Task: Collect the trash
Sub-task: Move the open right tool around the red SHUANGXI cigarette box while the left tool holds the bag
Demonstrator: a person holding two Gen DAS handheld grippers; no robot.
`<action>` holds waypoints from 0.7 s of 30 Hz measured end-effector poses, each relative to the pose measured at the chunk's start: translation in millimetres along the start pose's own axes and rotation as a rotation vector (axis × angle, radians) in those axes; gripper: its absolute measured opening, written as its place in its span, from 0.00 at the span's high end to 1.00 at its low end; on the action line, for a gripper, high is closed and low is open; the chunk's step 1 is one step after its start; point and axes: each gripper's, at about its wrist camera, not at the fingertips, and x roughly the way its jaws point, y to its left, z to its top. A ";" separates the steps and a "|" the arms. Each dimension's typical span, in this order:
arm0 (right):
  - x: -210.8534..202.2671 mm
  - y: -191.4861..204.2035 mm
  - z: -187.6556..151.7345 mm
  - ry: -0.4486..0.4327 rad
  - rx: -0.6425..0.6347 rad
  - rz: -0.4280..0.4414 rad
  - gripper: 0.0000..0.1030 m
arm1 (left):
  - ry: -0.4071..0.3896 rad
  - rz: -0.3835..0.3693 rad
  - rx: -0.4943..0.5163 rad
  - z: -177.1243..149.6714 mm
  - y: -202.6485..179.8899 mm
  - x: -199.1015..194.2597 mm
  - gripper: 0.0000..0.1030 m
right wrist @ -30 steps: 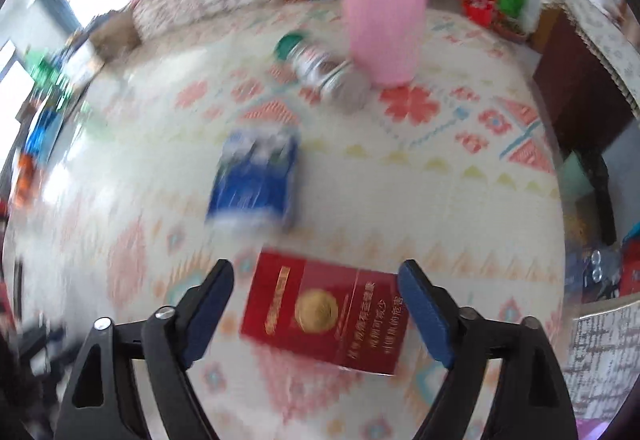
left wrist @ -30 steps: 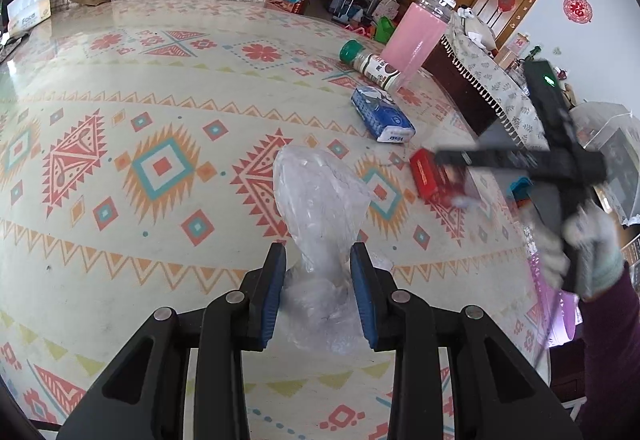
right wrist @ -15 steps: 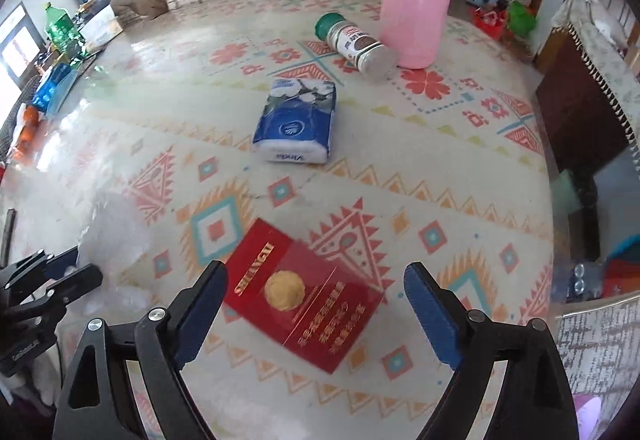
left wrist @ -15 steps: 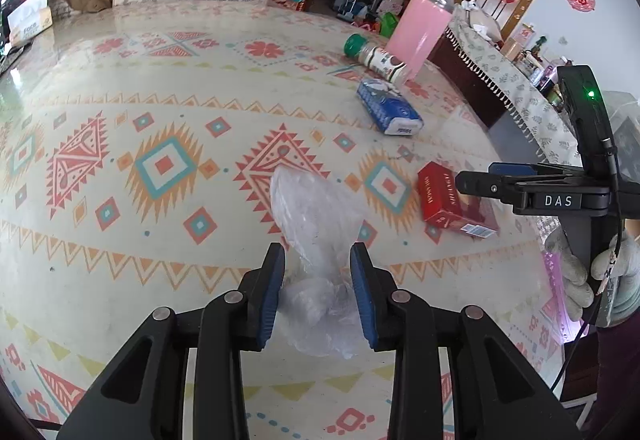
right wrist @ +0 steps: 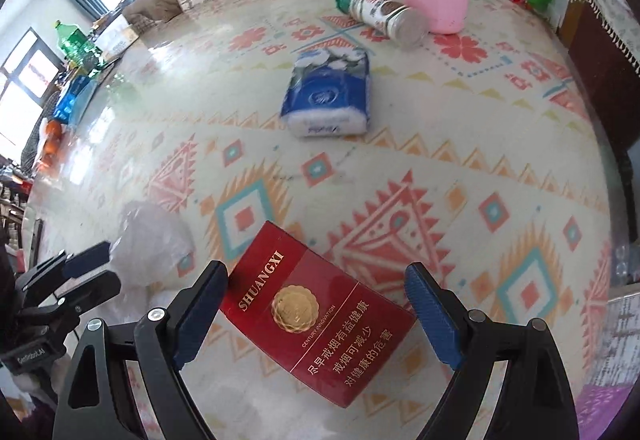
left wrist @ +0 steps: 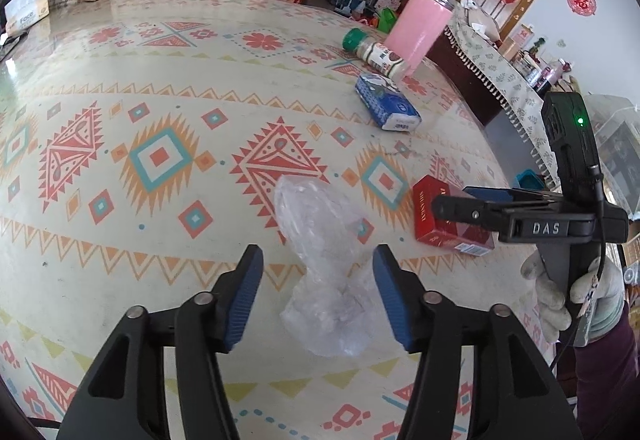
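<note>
Hovering our spread-open right gripper (right wrist: 316, 314) over the cigarette pack (right wrist: 320, 320), left gripper (left wrist: 318, 296) gaping round the plastic bag (left wrist: 320, 260), we just squeeze next.

**Readable text in view**

Red cigarette pack (right wrist: 318, 324): "SHUANGXI" in gold along one edge, small "CENTURY INNOVATION" under the gold medallion, white Chinese warning lines "尽早戒烟有益健康 / 戒烟可减少 / 对健康的危害". Right gripper (left wrist: 472, 215) body reads "DAS". Cardboard box (left wrist: 26, 14) at far desk edge: "Face". Left gripper (right wrist: 90, 272) mount carries small lettering, too blurred to read. Blue tissue pack (right wrist: 326, 96) print illegible.
</note>
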 end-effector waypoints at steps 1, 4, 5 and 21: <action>-1.0 1.8 -3.3 -0.003 -0.006 -0.002 0.09 | 0.004 -0.001 0.006 -0.2 -1.1 0.1 0.44; -2.8 5.4 -11.1 -0.004 -0.019 0.002 0.09 | 0.027 -0.008 0.025 -0.7 -3.5 2.2 0.42; -3.5 6.7 -13.4 -0.004 -0.026 0.002 0.09 | 0.033 -0.009 0.028 -0.5 -3.2 3.0 0.42; -30.1 17.3 -69.9 0.021 -0.092 -0.023 0.08 | 0.097 0.052 0.076 -3.5 -4.2 14.3 0.42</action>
